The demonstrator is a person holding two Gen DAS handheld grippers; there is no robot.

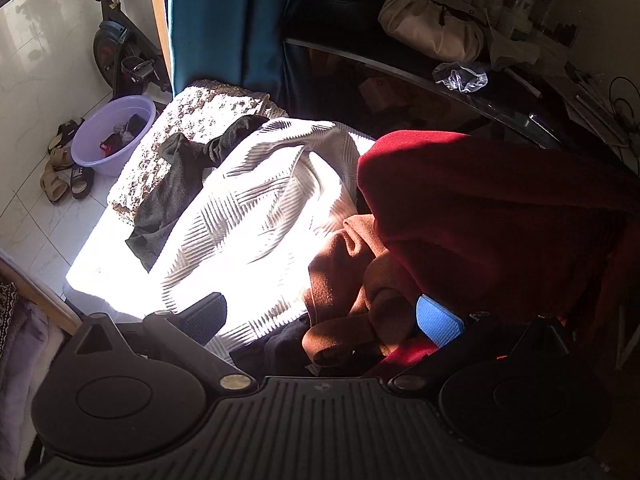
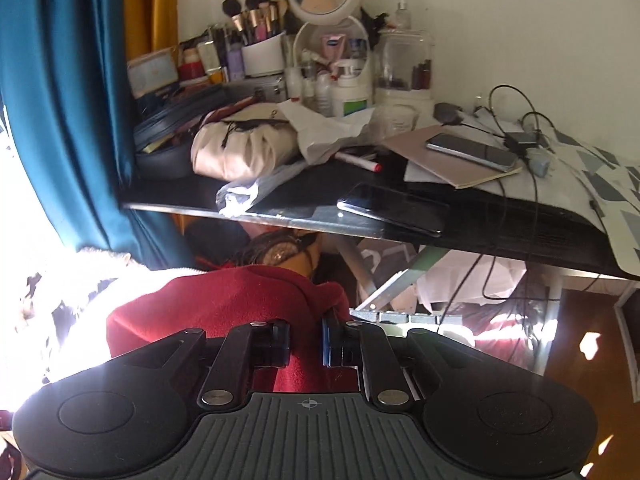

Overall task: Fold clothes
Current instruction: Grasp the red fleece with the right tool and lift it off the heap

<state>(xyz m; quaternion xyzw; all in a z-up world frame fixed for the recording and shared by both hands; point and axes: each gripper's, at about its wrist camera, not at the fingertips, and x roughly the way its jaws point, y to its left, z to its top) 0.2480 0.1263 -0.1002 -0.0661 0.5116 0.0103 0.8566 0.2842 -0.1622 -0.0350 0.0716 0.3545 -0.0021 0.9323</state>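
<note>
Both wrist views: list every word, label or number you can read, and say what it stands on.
"SMILE", partly legible: strap of a black slipper on the floor by the purple basin.
Cosmetics bottles and tubes on the desk: labels too small and blurred to read.
White pump bottle: green-and-white label, unreadable.
Nothing else legible.

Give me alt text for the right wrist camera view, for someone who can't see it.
The right gripper is shut on a dark red garment in the foreground. Behind it stands a cluttered black desk with a beige bag, cosmetics and two phones, beside a teal curtain.
</note>
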